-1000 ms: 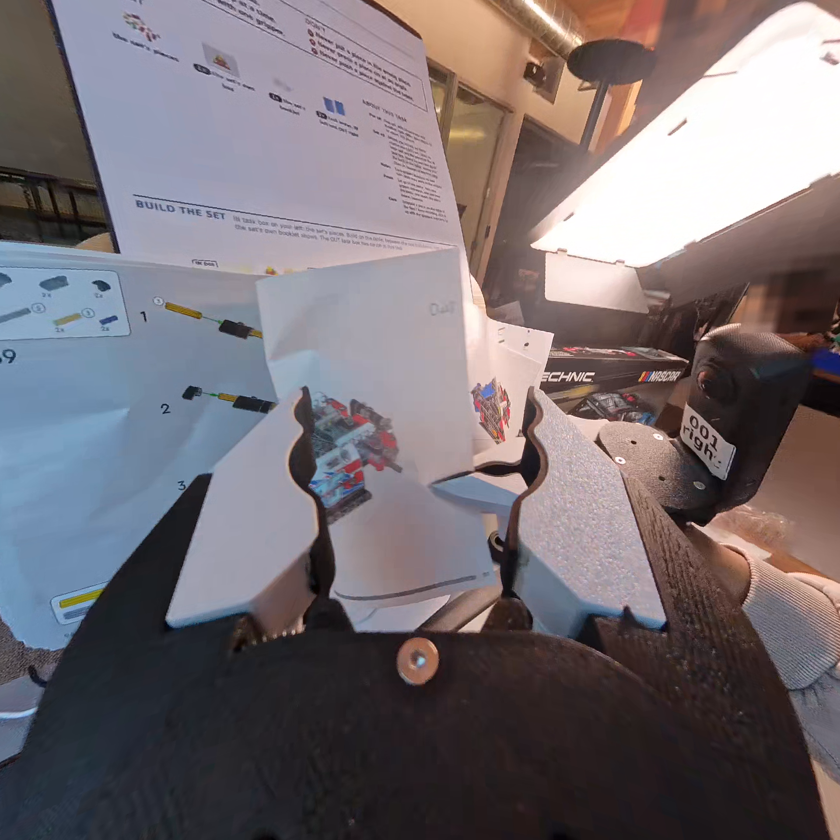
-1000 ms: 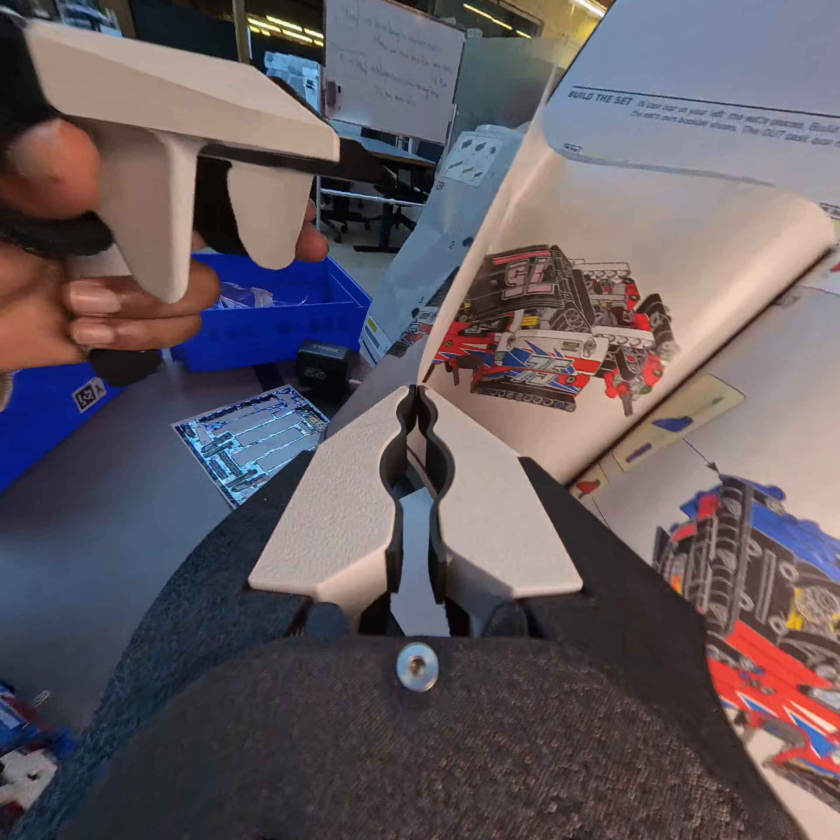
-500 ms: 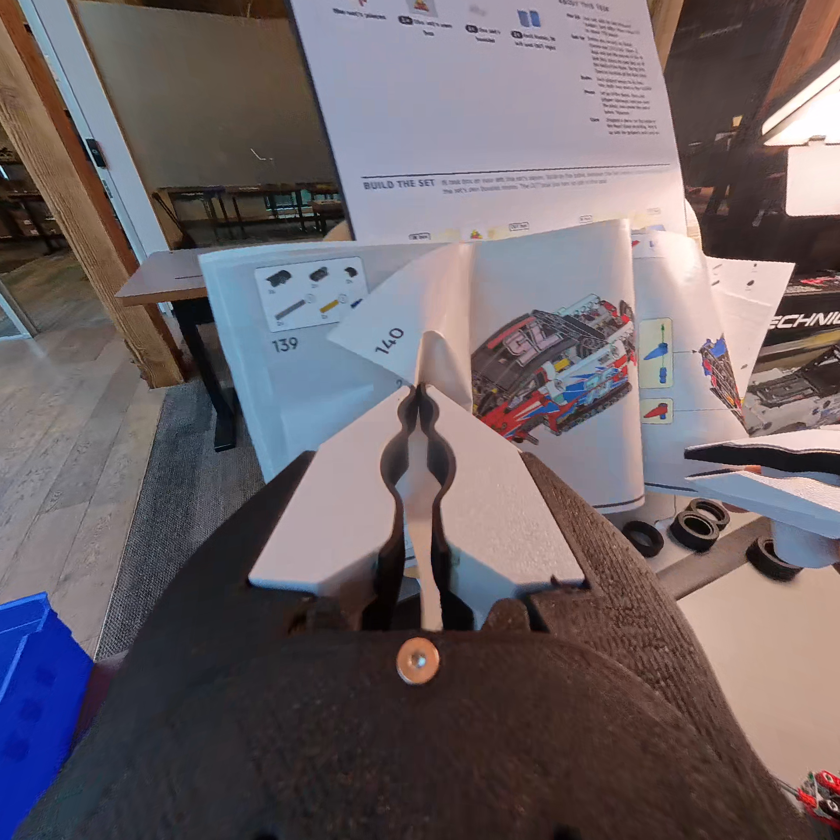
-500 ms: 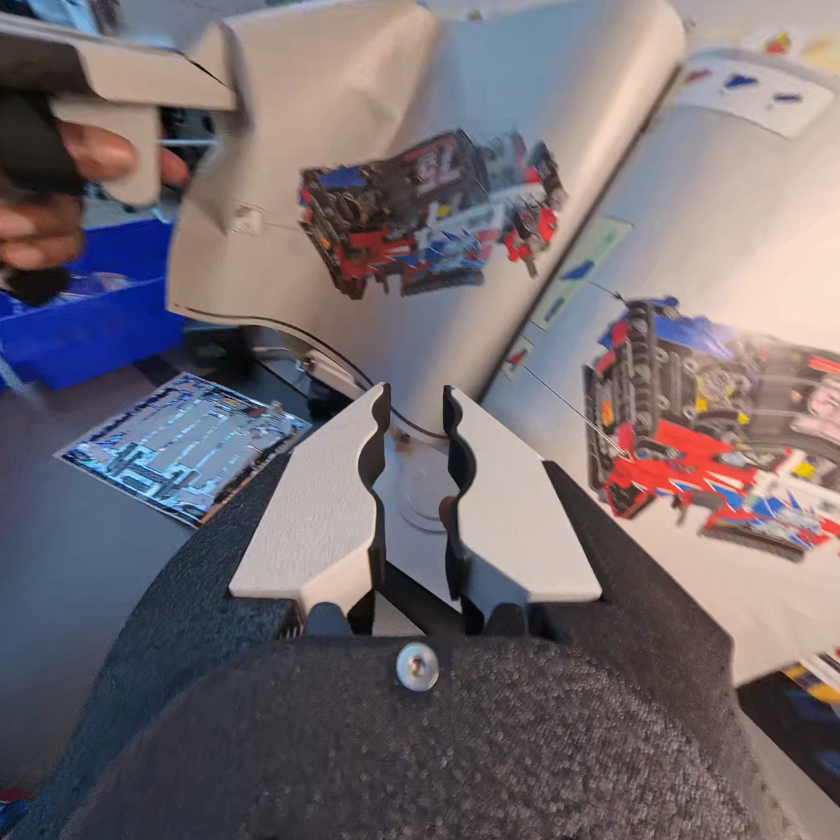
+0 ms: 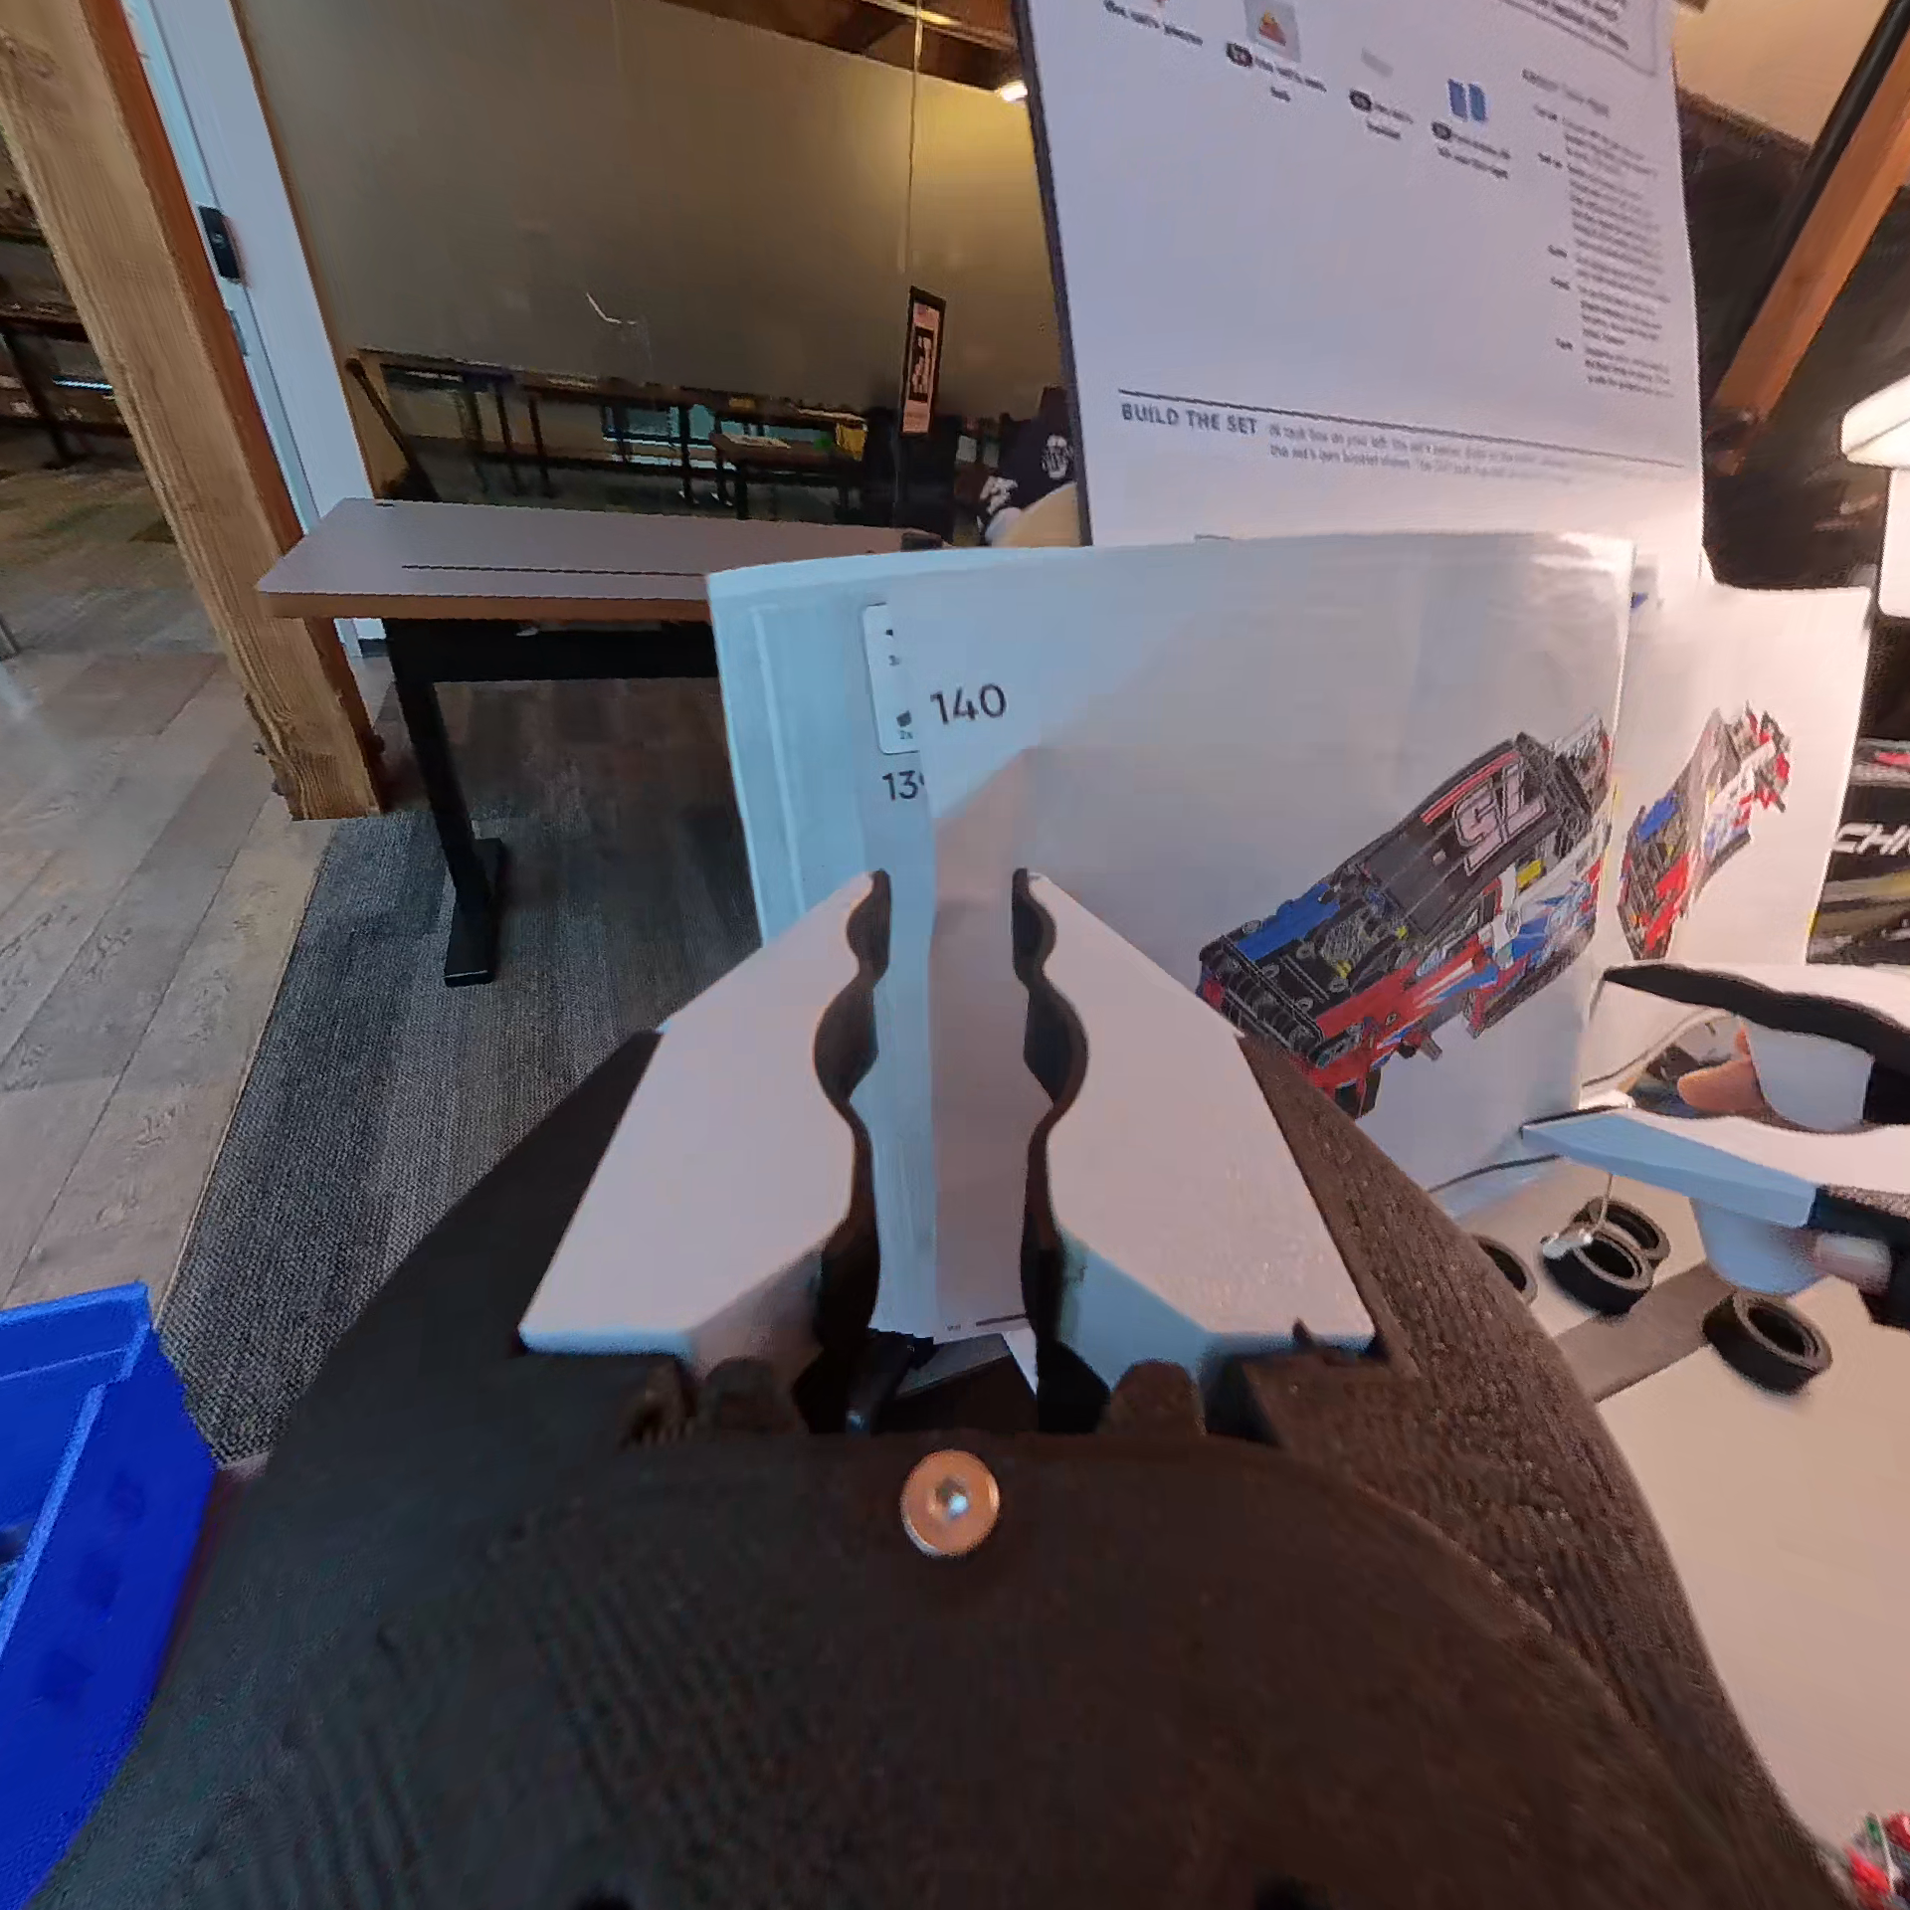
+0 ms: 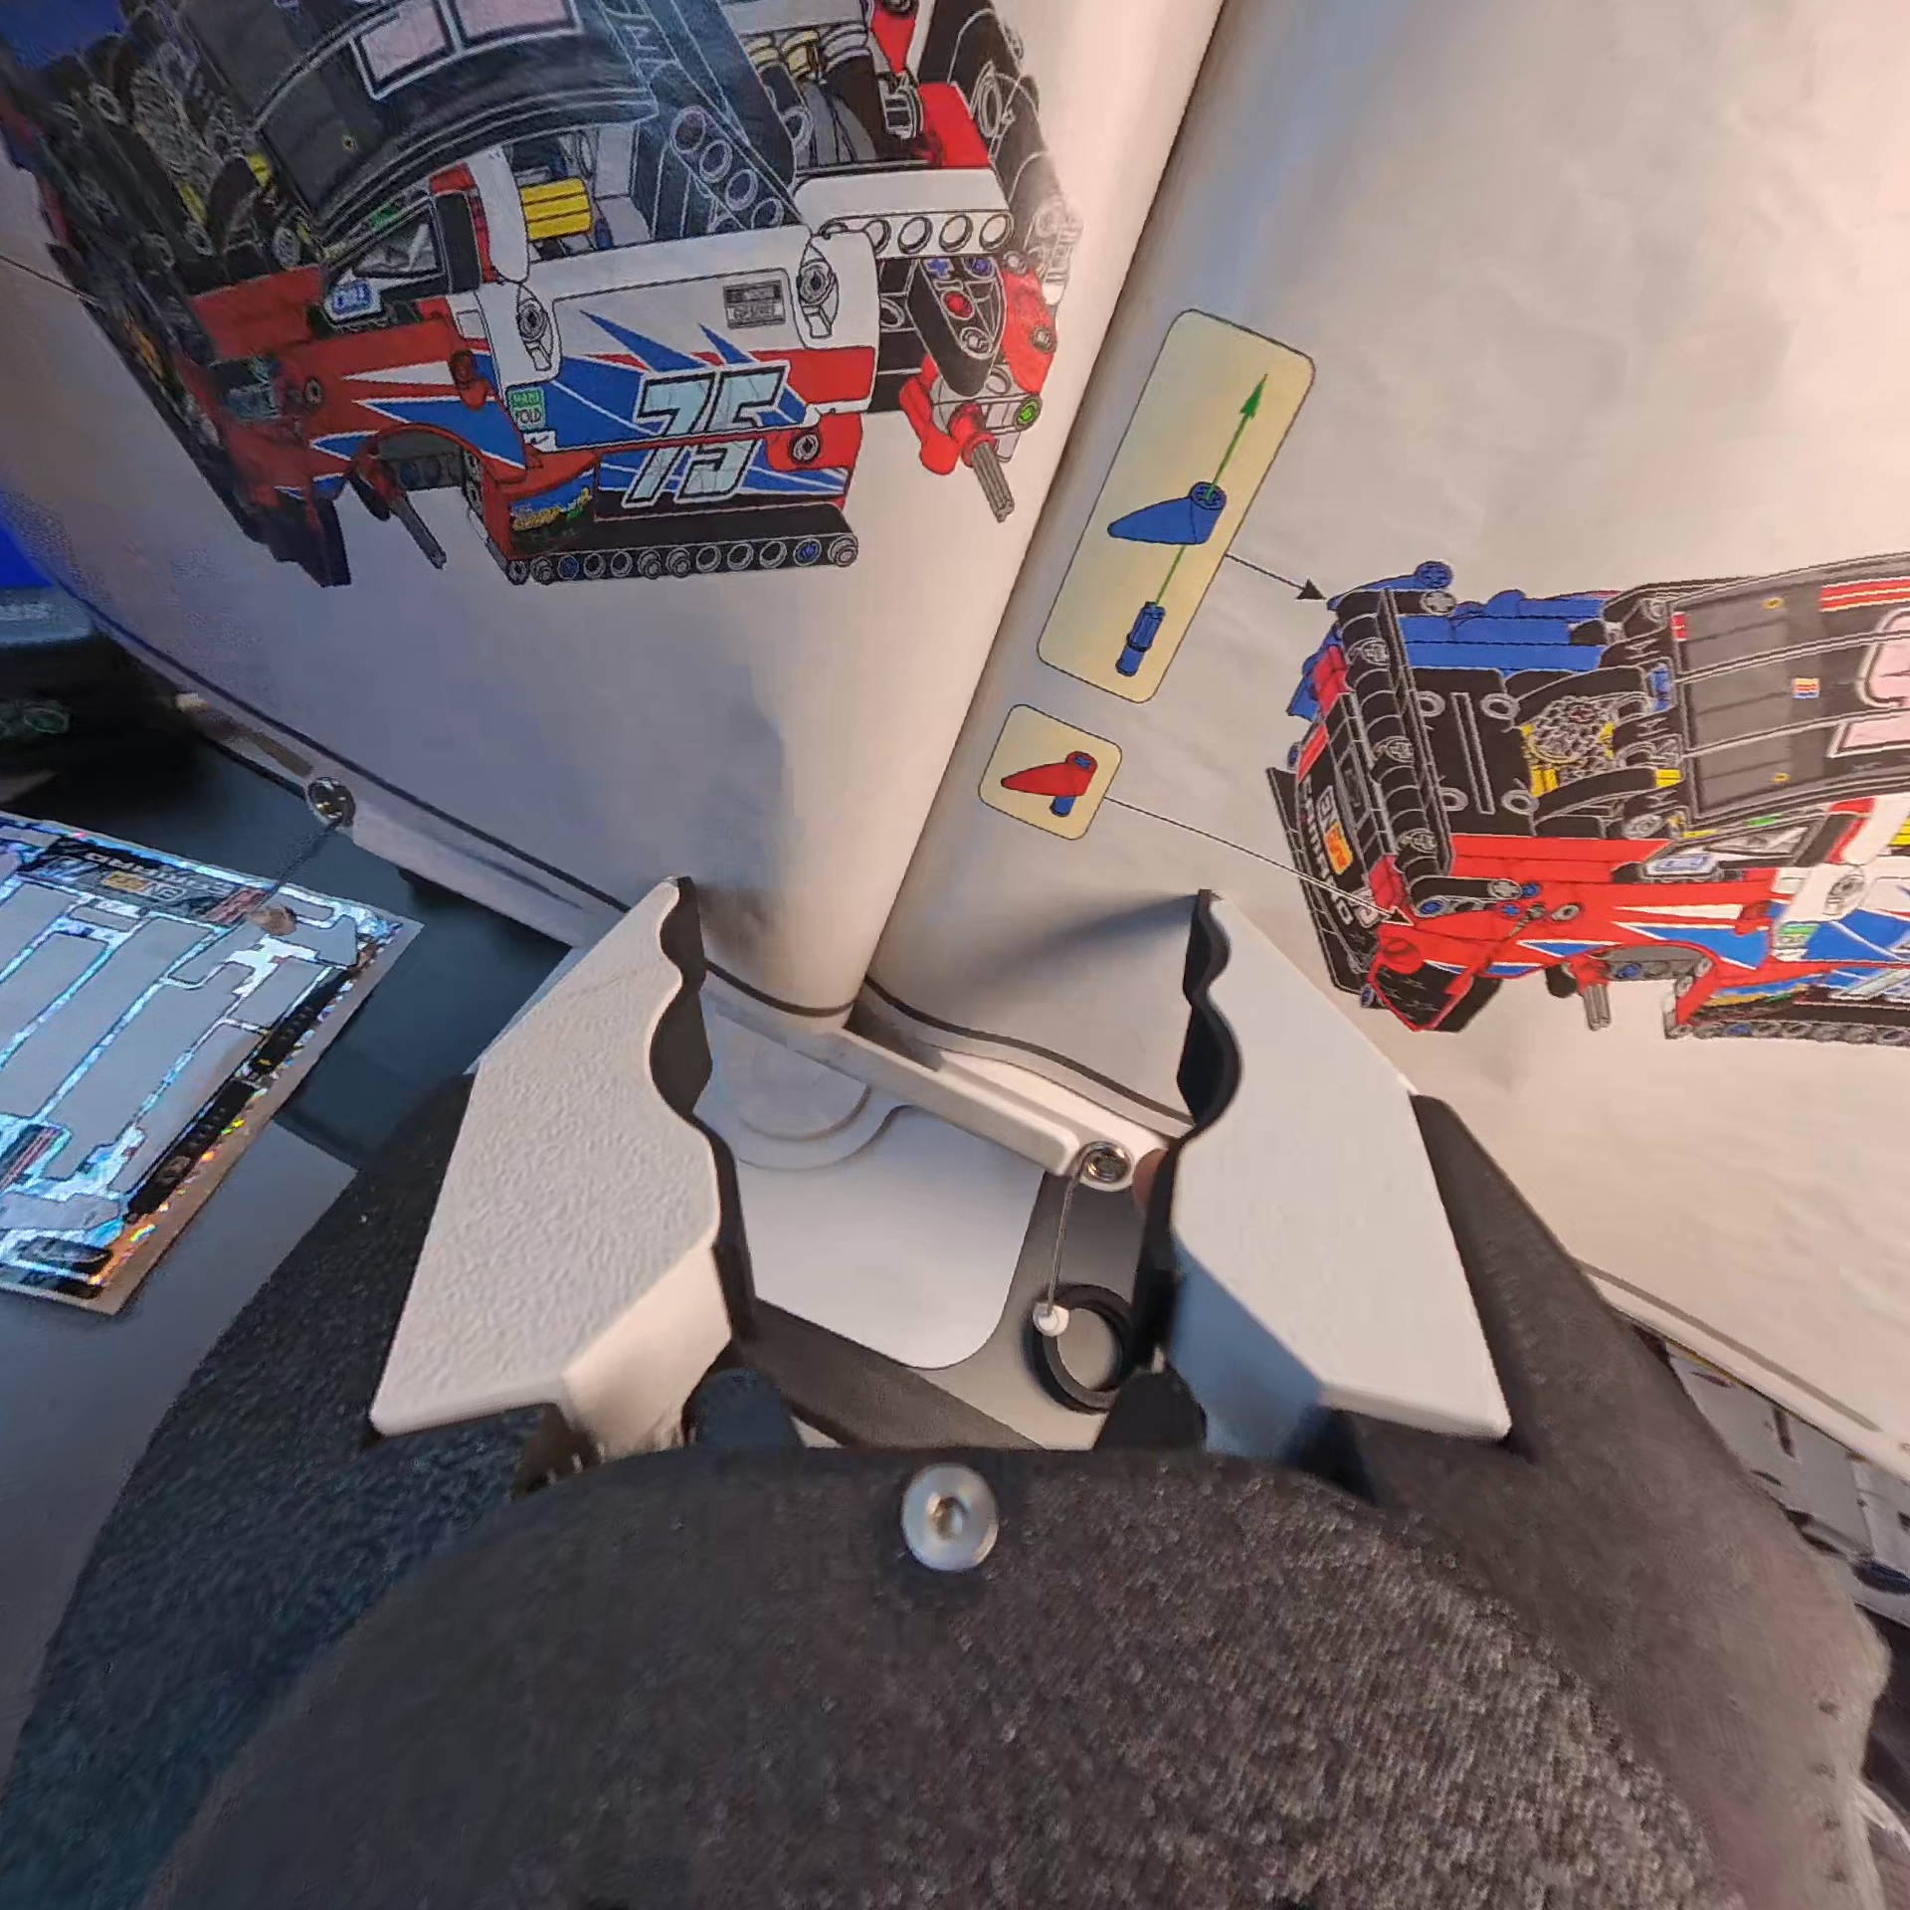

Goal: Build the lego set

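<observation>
The instruction booklet (image 5: 1292, 724) stands open and upright on a white stand, showing drawings of a red, white and blue car. My left gripper (image 5: 949, 879) is slightly open, with the edge of a turned page (image 5: 961, 1085) lying loose between its fingers. My right gripper (image 6: 941, 899) is wide open and empty, close to the bottom of the booklet's spine (image 6: 930, 786) and the stand's ledge (image 6: 930, 1075). It also shows at the right of the left wrist view (image 5: 1705, 1075). A black tyre (image 6: 1080, 1344) lies on the table between the right fingers.
More black tyres (image 5: 1607, 1256) lie by the stand. A shiny sticker sheet (image 6: 155, 1085) lies left of the stand. A blue bin (image 5: 72, 1530) is at the lower left. A large printed sheet (image 5: 1344, 258) stands behind the booklet, the set's box (image 5: 1871, 858) at far right.
The left gripper, shut on the page half a second ago, has parted its jaws and the page lies flatter to the left. The right gripper opened wider and moved close to the booklet's spine.
</observation>
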Demonstrator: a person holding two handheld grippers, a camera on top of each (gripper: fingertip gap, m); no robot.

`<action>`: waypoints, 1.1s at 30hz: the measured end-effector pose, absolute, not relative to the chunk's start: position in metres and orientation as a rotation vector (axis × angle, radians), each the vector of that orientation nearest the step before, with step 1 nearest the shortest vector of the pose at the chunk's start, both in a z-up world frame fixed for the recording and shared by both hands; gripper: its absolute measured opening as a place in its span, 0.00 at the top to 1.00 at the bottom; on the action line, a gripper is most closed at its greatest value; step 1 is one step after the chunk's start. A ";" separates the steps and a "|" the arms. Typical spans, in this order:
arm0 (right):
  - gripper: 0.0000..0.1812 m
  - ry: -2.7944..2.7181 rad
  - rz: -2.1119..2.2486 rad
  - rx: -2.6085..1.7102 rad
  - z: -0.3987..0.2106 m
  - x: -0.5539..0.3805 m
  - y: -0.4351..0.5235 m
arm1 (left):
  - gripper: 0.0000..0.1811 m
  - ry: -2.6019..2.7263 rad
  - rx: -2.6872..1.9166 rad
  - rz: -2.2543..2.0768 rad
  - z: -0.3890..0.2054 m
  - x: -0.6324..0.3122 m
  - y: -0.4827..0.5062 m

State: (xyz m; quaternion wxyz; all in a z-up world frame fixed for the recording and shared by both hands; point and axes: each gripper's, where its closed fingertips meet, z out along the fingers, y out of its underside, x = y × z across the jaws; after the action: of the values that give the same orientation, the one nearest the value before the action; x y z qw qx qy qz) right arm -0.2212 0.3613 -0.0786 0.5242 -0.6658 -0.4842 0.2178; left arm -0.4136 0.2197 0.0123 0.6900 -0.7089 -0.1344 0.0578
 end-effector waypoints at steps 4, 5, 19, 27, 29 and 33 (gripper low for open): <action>0.49 -1.082 0.444 -1.543 -0.082 -0.227 0.368 | 0.77 -0.437 -1.431 0.088 0.023 -0.422 0.199; 0.49 -1.068 0.434 -1.532 -0.082 -0.228 0.369 | 0.76 -0.457 -1.422 0.083 0.020 -0.422 0.195; 0.48 -0.953 0.377 -1.507 -0.083 -0.232 0.371 | 0.50 -0.996 -1.191 -0.964 -0.157 -0.299 0.232; 0.48 -0.976 0.384 -1.528 -0.085 -0.232 0.369 | 1.00 -0.950 -0.841 -0.958 -0.120 -0.346 0.226; 0.47 -0.975 0.391 -1.521 -0.085 -0.233 0.369 | 1.00 -0.928 -0.955 -0.822 -0.110 -0.343 0.223; 0.49 -0.969 0.400 -1.519 -0.087 -0.234 0.368 | 1.00 -0.817 -1.195 -0.483 -0.094 -0.331 0.224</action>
State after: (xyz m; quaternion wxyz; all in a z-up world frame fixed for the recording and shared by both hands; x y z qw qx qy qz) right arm -0.2345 0.3684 -0.0875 0.6035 -0.6564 -0.4185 0.1727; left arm -0.3312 0.2245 -0.0940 0.7229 -0.5410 -0.3698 -0.2188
